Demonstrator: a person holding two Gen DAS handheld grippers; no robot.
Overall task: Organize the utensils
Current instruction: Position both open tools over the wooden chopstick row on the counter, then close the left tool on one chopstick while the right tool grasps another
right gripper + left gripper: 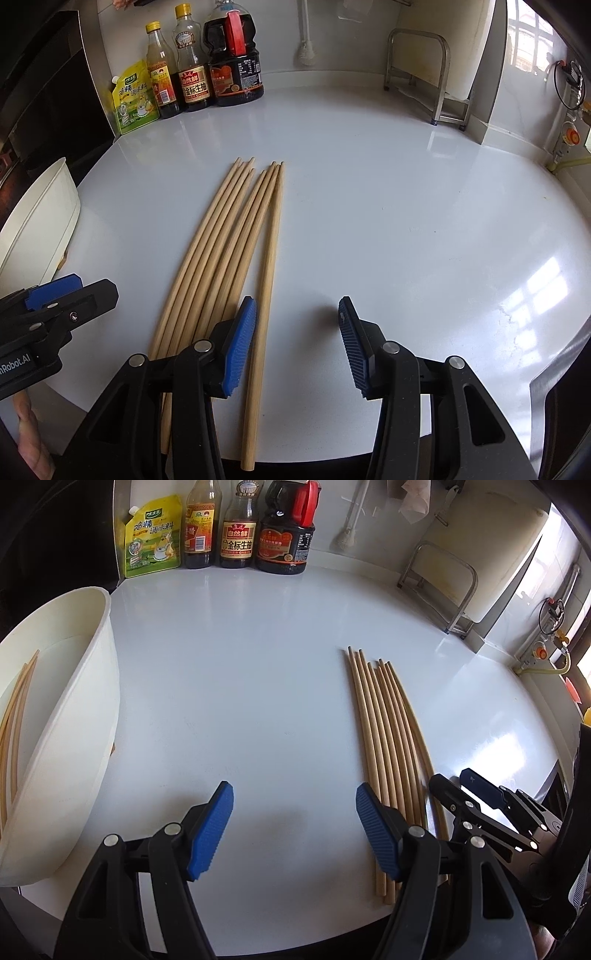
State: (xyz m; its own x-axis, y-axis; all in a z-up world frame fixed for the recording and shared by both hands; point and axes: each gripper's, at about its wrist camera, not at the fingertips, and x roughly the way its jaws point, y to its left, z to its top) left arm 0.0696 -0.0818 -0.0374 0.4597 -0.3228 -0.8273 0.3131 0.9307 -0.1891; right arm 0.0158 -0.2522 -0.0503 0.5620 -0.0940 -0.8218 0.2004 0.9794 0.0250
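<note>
Several wooden chopsticks [384,738] lie side by side on the white counter, also in the right wrist view [229,251]. A white tub [66,716] at the left holds a few chopsticks [14,716]; its edge shows in the right wrist view [40,221]. My left gripper [295,830] is open and empty, low over the counter, its right finger at the bundle's left edge. My right gripper [297,347] is open and empty; the rightmost chopstick [264,295] lies just inside its left finger. The right gripper also shows in the left wrist view [461,786], the left gripper in the right wrist view [62,291].
Sauce bottles [236,528] and a yellow seasoning pouch [151,539] stand at the back left, also in the right wrist view [195,66]. A metal rack [439,587] with a cutting board stands at the back right. The counter's front edge [314,458] is close.
</note>
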